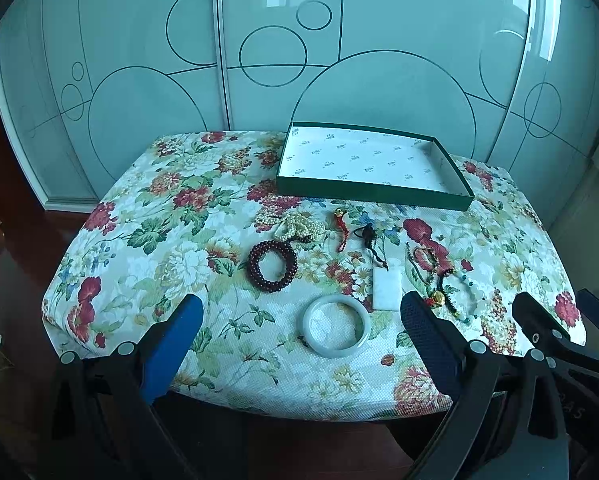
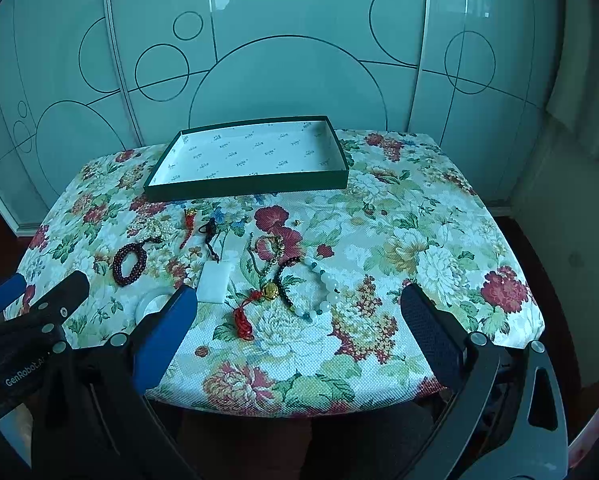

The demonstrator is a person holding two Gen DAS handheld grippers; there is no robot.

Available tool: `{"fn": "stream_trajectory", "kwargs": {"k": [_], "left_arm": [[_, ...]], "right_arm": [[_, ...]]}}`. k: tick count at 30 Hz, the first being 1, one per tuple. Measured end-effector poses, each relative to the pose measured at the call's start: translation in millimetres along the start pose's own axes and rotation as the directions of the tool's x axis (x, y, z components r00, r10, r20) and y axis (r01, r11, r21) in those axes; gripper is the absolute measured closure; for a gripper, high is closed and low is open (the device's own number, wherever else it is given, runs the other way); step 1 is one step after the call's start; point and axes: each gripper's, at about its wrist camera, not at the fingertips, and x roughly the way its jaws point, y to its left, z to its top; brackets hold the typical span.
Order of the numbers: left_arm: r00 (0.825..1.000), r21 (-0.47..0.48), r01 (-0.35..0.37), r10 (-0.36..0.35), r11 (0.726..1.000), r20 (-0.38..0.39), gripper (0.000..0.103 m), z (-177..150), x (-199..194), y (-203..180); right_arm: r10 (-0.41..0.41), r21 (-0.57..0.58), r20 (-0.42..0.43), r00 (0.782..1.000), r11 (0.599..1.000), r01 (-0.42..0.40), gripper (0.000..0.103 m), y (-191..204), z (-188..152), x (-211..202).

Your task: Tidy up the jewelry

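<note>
Jewelry lies loose on the floral tablecloth (image 1: 171,216), none of it yet in the green tray (image 1: 373,194). Both hand-held grippers hang at the near table edge with jaws spread wide and nothing between them: the left gripper (image 1: 301,344) frames the pale jade bangle (image 1: 334,326), the right gripper (image 2: 299,320) frames the white bead bracelet (image 2: 324,290) and the gold charm with its red tassel (image 2: 270,291). Farther out sit a white pendant slab (image 1: 387,290), a dark red bead bracelet (image 1: 272,265), a pearl heap (image 1: 295,229) and a red chili charm (image 1: 343,227). Beyond them the tray stands open and bare (probably the destination), so each gripper seems poised over its nearest piece.
</note>
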Motion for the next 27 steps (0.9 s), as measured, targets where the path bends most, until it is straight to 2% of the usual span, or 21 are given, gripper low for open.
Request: {"fn": "stream_trajectory", "kwargs": {"k": [15,27], "left_arm": [[1.0,0.003,-0.001,0.001,1.0,-0.018,0.005,-6.6,9.3,-3.5],[0.993,-0.002,-0.004,0.004,1.0,-0.116,0.005,-24.7,55.9,1.0]], "right_arm": [[0.003,-0.001,-0.023,1.0,1.0,-0.003,0.002,-0.7,-4.9,7.7],[-0.017,0.037,-0.123,0.992,0.999,0.021,0.002,-26.8,-23.9,52.9]]}}
